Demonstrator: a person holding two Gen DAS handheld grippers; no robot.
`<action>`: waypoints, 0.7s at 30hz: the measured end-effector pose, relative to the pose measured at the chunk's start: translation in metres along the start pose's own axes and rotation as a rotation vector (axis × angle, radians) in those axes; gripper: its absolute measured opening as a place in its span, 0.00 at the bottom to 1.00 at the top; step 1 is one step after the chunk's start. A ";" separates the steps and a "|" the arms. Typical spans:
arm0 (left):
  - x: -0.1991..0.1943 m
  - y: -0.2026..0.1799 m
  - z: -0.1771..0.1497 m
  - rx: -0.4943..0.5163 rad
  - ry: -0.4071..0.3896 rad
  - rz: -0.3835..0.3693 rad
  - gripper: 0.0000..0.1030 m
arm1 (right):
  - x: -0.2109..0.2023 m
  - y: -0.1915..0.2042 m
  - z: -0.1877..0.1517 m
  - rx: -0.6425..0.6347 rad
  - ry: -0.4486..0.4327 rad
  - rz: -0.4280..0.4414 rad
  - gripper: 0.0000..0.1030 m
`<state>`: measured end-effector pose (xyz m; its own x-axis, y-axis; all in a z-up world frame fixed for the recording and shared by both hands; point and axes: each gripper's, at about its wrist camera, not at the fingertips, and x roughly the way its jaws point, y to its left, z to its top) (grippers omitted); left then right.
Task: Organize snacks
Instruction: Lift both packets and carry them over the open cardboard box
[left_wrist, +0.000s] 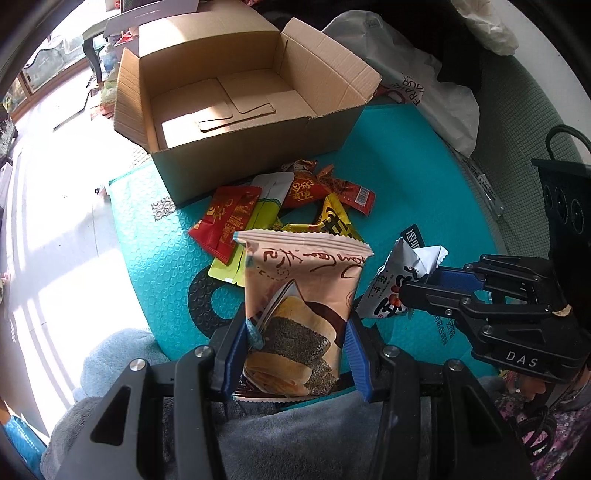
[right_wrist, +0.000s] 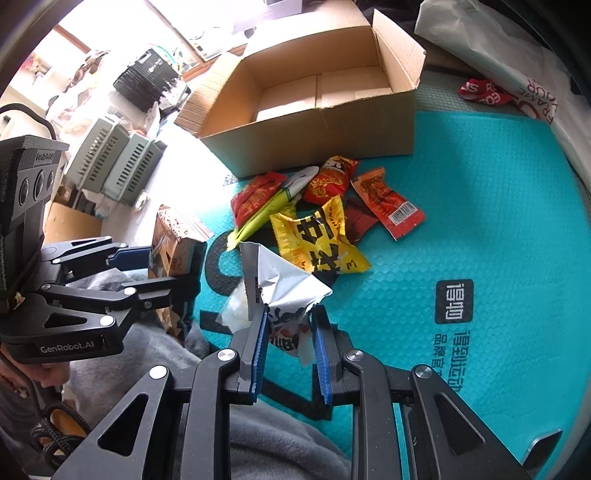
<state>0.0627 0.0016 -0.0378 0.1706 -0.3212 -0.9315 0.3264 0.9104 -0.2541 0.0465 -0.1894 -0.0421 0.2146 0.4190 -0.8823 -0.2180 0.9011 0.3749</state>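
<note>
Left wrist showed we gripped a peach pastry packet (left_wrist: 295, 306) in our left gripper (left_wrist: 293, 354) and a white snack packet (right_wrist: 286, 295) in our right gripper (right_wrist: 290, 354), raised near the loose snack pile (left_wrist: 288, 210), presumably for the empty cardboard box (left_wrist: 236, 99) beyond.

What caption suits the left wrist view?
Left gripper holds a pink cake packet before an empty cardboard box.

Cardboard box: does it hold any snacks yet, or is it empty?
Empty. The cardboard box stands open, flaps up, only its bare floor showing; both views agree.
</note>
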 end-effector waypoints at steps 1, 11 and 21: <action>-0.005 0.001 0.001 -0.010 -0.015 -0.004 0.45 | -0.005 0.002 0.001 -0.007 -0.006 0.004 0.22; -0.042 -0.011 0.029 -0.063 -0.164 -0.012 0.45 | -0.028 0.022 0.036 -0.062 -0.105 0.021 0.22; -0.075 -0.010 0.077 -0.058 -0.291 0.021 0.45 | -0.058 0.028 0.087 -0.109 -0.246 0.024 0.22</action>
<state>0.1179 -0.0034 0.0550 0.4391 -0.3555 -0.8251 0.2673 0.9285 -0.2578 0.1109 -0.1789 0.0441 0.4298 0.4666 -0.7730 -0.3245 0.8787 0.3500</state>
